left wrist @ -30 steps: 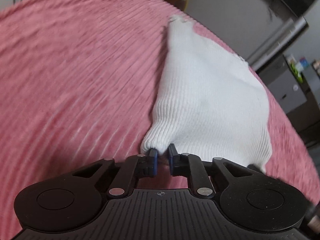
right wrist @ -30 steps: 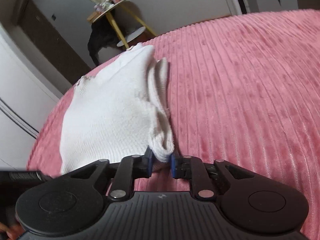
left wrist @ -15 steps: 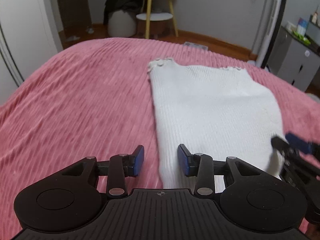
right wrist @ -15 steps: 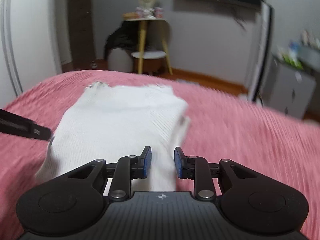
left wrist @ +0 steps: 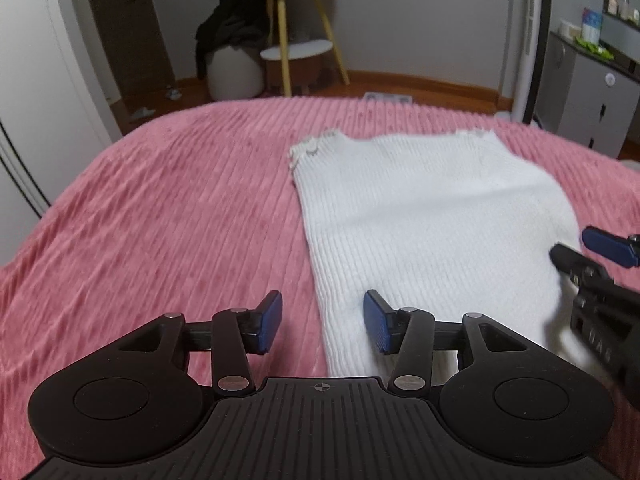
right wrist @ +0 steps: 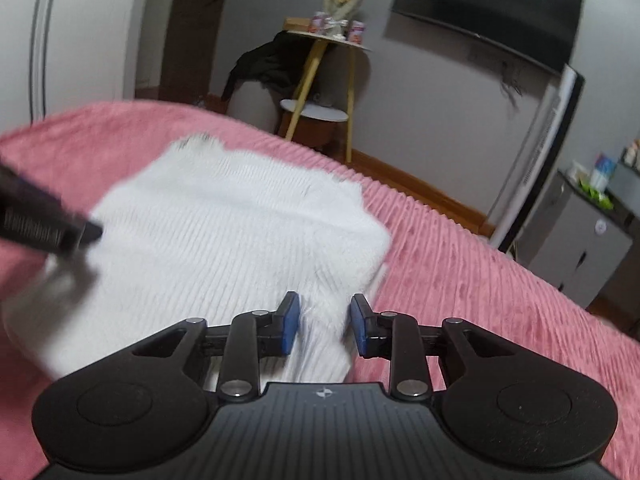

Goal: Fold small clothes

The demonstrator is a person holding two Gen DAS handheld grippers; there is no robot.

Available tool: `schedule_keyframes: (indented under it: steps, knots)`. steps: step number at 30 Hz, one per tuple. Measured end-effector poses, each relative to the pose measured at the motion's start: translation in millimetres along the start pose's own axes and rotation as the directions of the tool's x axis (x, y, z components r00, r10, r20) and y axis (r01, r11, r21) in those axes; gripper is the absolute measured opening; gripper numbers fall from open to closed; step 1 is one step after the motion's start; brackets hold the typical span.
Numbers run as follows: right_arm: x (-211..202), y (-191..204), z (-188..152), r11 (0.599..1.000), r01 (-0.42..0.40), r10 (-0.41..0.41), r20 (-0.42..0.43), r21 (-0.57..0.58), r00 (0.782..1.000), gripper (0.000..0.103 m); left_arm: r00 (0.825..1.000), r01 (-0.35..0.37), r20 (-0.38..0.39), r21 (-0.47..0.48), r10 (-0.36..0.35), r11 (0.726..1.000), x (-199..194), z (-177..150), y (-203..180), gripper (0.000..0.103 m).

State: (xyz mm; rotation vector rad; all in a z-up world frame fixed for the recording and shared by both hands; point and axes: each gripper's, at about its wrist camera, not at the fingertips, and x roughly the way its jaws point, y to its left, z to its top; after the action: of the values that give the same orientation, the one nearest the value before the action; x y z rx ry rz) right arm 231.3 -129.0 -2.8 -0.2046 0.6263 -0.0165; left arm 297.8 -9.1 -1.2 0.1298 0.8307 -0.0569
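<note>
My left gripper (left wrist: 322, 326) is opening, nothing pinched, straddling the near left edge of the white knit garment (left wrist: 432, 232). My right gripper (right wrist: 324, 326) is opening above its near right corner. It lies flat on the pink bedspread (left wrist: 160, 220).

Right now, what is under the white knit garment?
The white knit garment lies flat on the pink ribbed bedspread, which shows on every side. It looks doubled over; anything between its layers or beneath it is covered from both wrist views.
</note>
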Motion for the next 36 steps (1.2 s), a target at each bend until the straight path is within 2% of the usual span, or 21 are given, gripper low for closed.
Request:
schedule_keyframes:
  steps: [3,9,12,14,18,22,26,29,32,34,36]
  knots:
    - [1.2,-4.5,15.9,0.999,0.009,-0.01,0.024,0.032,1.0,0.027,1.0,-0.004,0.017,-0.006,0.005,1.0,0.3,10.7,0.6,0.051]
    - [32.6,4.4,37.4,0.999,0.029,-0.029,-0.001,-0.03,1.0,0.027,1.0,-0.028,0.009,-0.001,0.028,1.0,26.2,27.3,-4.9,0.052]
    - [56.3,9.9,31.6,0.994,0.078,-0.082,-0.044,-0.082,0.996,0.028,0.999,-0.037,0.02,0.025,0.037,0.999,39.0,31.6,-10.7,0.054]
    - [67.3,9.7,24.5,0.989,0.103,-0.107,-0.039,-0.108,0.993,0.029,0.998,-0.054,0.029,0.049,0.053,0.997,47.7,32.5,-15.6,0.056]
    - [81.0,-1.4,16.4,0.995,0.088,-0.09,-0.044,-0.054,0.995,0.03,0.997,-0.073,0.026,0.057,0.072,0.996,63.8,31.8,-21.7,0.057]
    - [86.0,-0.9,14.4,0.994,0.085,-0.088,-0.037,-0.071,0.995,0.03,0.995,-0.096,0.021,0.055,0.095,0.994,65.0,31.1,-21.0,0.064]
    - [67.1,-11.6,19.4,0.999,0.051,-0.052,-0.06,-0.013,0.997,0.033,0.997,-0.065,0.051,0.018,0.064,0.998,25.5,17.5,-4.7,0.065]
    - [23.9,-24.5,12.6,0.993,0.001,0.006,-0.058,0.114,0.998,0.037,0.998,-0.045,0.042,-0.023,0.046,0.999,-2.0,-7.4,3.9,0.065]
    - [-16.2,-24.9,-9.3,0.978,-0.041,0.05,-0.038,0.205,0.998,0.037,0.998,-0.054,0.039,0.006,0.053,0.999,-13.6,-28.9,-1.3,0.065]
    - [-29.0,-17.2,-20.9,0.977,-0.047,0.057,-0.044,0.21,0.997,0.037,0.996,-0.087,0.041,0.058,0.085,0.994,-16.4,-33.0,-7.0,0.067]
    - [-28.2,-6.9,-29.2,0.984,-0.046,0.062,-0.089,0.17,0.994,0.037,0.994,-0.104,0.032,0.083,0.102,0.991,-16.2,-34.5,-7.7,0.071]
